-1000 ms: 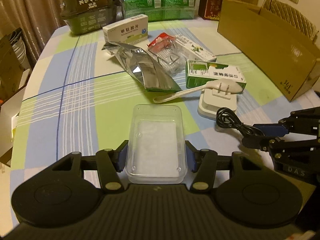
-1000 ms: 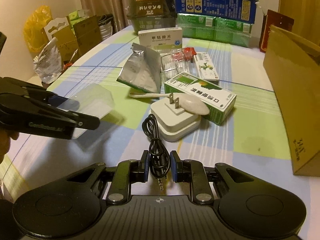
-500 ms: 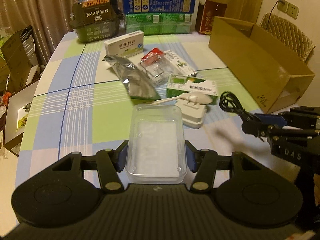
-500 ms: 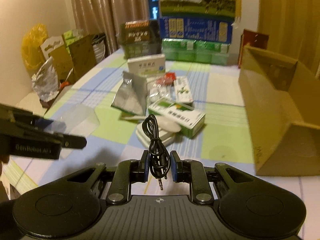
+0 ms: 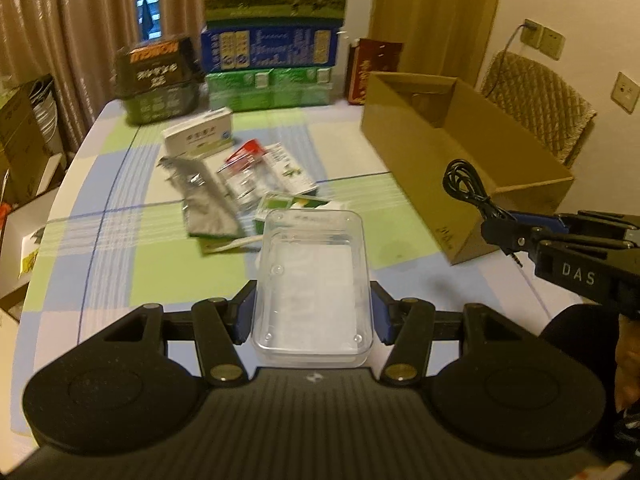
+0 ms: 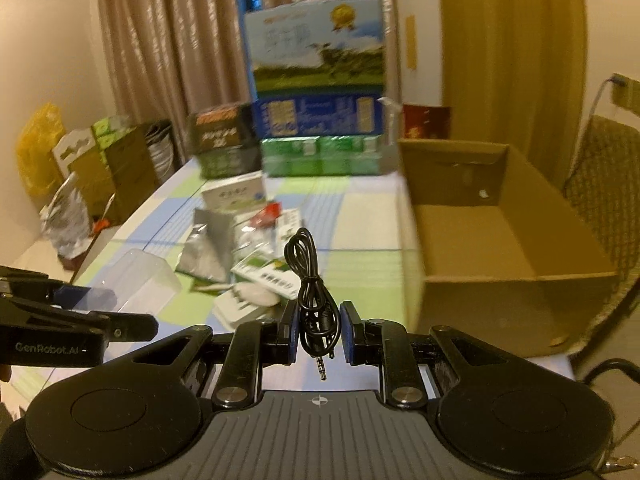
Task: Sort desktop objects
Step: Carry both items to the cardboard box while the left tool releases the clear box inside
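Above a checked table [image 5: 120, 264], the left gripper [image 5: 312, 312] pinches a clear plastic tray [image 5: 312, 280] between its fingers, while the right gripper [image 6: 319, 334] clamps a coiled black audio cable [image 6: 308, 280], its plug hanging free. An open cardboard box [image 6: 500, 240] stands at the right; medicine boxes [image 5: 200, 136] and a foil pouch [image 5: 204, 200] lie scattered at the table's middle.

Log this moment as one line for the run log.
left hand-held gripper: shut on clear plastic tray | right hand-held gripper: shut on coiled black audio cable | both above table | cardboard box: open
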Available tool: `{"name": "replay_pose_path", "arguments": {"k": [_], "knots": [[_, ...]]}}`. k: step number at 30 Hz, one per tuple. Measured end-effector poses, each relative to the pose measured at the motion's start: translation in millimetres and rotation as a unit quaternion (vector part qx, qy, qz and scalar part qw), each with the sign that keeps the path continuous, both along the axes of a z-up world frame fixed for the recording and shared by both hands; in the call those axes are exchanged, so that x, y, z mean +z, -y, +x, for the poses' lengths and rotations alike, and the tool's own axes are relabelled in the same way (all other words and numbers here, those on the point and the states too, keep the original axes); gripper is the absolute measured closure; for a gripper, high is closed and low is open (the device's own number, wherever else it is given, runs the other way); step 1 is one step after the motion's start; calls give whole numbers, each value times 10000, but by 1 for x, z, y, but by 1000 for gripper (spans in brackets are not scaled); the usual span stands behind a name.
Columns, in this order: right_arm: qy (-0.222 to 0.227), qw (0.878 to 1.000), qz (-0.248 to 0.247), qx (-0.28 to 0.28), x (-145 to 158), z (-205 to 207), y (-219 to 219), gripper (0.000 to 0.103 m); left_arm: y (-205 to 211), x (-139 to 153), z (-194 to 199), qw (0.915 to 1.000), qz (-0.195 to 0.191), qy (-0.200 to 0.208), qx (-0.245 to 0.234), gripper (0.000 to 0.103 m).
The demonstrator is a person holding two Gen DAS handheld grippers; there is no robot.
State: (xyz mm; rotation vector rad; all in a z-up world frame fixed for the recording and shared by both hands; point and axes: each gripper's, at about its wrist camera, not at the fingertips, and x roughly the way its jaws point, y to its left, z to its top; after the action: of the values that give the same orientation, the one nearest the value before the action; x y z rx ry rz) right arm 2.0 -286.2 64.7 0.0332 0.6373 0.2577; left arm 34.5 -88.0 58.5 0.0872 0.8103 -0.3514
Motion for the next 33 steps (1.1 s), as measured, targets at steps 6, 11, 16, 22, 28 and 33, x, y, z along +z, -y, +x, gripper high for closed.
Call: {"name": "replay_pose_path", "arguments": {"k": [6, 11, 16, 22, 28, 33], "knots": [[156, 9991, 44, -386, 17, -2, 41, 85, 38, 14, 0, 9996, -85, 91, -249, 52], [259, 9969, 39, -747, 28, 3, 81, 85, 80, 21, 5, 9984, -115, 105, -552, 52], [333, 9944, -80, -1000, 32, 14, 115, 85, 126, 30, 19, 9959, -193, 176, -867, 52], [322, 9928, -159, -1143, 28, 34, 145, 85, 164, 33, 37, 9942, -304, 204, -1016, 51], [264, 9924, -172, -1189, 22, 56, 165, 85, 194, 26, 61, 9934, -360, 123, -1086, 51], [203, 9926, -205, -1175, 14, 71, 173, 85, 210, 19, 77, 9927, -396, 57, -1142, 51]]}}
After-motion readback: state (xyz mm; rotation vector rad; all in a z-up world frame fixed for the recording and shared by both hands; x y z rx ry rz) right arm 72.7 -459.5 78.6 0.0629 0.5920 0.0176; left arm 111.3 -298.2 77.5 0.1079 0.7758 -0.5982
